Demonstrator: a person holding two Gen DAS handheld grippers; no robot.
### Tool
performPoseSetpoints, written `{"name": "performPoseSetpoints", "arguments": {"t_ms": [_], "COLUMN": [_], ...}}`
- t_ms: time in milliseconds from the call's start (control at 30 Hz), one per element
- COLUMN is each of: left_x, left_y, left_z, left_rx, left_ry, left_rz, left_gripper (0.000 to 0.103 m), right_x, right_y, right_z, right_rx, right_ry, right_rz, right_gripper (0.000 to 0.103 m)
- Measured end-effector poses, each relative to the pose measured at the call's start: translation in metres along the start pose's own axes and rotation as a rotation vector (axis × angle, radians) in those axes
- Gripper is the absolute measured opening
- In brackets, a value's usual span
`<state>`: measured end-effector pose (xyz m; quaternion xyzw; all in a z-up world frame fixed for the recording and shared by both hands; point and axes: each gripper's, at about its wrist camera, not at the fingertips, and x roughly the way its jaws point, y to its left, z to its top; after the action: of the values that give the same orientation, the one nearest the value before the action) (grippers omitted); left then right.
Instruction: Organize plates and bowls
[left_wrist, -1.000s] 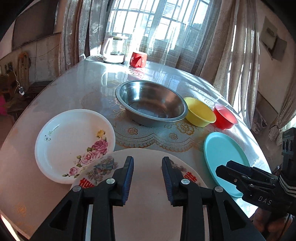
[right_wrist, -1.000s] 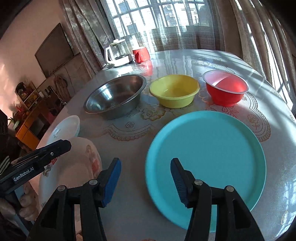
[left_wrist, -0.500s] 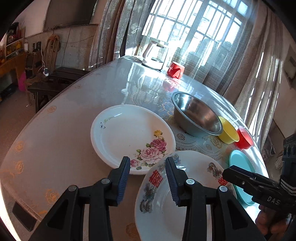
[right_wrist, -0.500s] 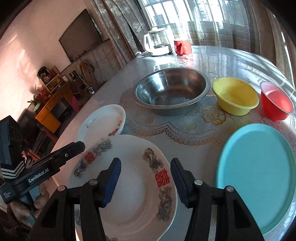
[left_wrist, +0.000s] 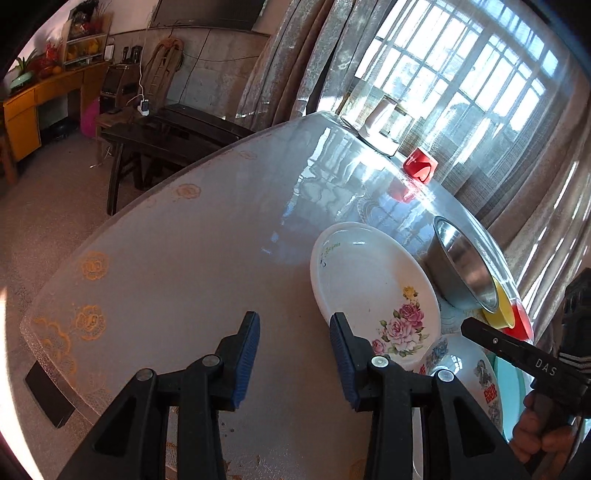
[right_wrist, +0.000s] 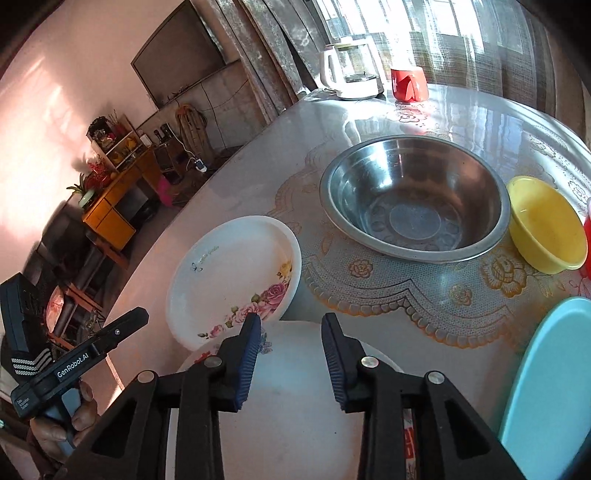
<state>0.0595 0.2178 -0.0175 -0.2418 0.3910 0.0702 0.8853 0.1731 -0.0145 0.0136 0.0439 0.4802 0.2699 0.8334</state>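
Note:
A white plate with pink roses (left_wrist: 373, 291) (right_wrist: 232, 273) lies on the round table. A second white plate with red characters (left_wrist: 476, 380) (right_wrist: 295, 402) lies in front of it. My left gripper (left_wrist: 294, 356) is open and empty over bare table just left of the rose plate. My right gripper (right_wrist: 290, 360) is open and empty over the far edge of the red-character plate. A steel bowl (right_wrist: 413, 195) (left_wrist: 461, 273), a yellow bowl (right_wrist: 546, 229) (left_wrist: 502, 310), a red bowl (left_wrist: 522, 325) and a teal plate (right_wrist: 554, 380) (left_wrist: 511, 391) lie to the right.
A glass kettle (right_wrist: 351, 74) (left_wrist: 380, 125) and a red cup (right_wrist: 410, 85) (left_wrist: 419, 166) stand at the table's far side by the curtained window. The table's left edge (left_wrist: 122, 221) drops to the floor, with a dark bench (left_wrist: 166, 136) and an orange cabinet (right_wrist: 110, 195) beyond.
Both grippers have swung left. The left one moved from over the two white plates to bare table beside the rose plate. The right one moved from the teal plate to the red-character plate.

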Motion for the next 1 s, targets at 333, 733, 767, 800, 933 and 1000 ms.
{"name": "performPoseSetpoints", "arguments": {"t_ms": [333,733,767,800,933,1000], "left_x": [0.022,0.054,0.055,0.055,0.050,0.044], "left_y": [0.002,-0.017,-0.019,-0.018,-0.015,-0.016], "left_z": [0.012,0.020,0.020,0.021,0.029,0.033], "left_rx": [-0.009,0.075,0.086,0.084,0.061,0.074], "left_ry": [0.005,0.034,0.029,0.028,0.010,-0.012], "left_rz": [-0.042,-0.069,-0.054,-0.052,-0.062,-0.050], "left_gripper": [0.038,0.017,0.017,0.017,0.017,0.017], "right_x": [0.044,0.068,0.069,0.069,0.070,0.070], "right_y": [-0.001,0.006,0.004,0.004,0.001,0.002], "right_z": [0.027,0.039,0.039,0.040,0.043,0.045], "right_rx": [0.015,0.024,0.038,0.046,0.072,0.085], "right_ry": [0.074,0.119,0.119,0.119,0.110,0.103], "right_rz": [-0.045,-0.009,-0.004,0.001,0.018,0.040], "right_gripper": [0.030,0.022,0.022,0.022,0.022,0.022]}}
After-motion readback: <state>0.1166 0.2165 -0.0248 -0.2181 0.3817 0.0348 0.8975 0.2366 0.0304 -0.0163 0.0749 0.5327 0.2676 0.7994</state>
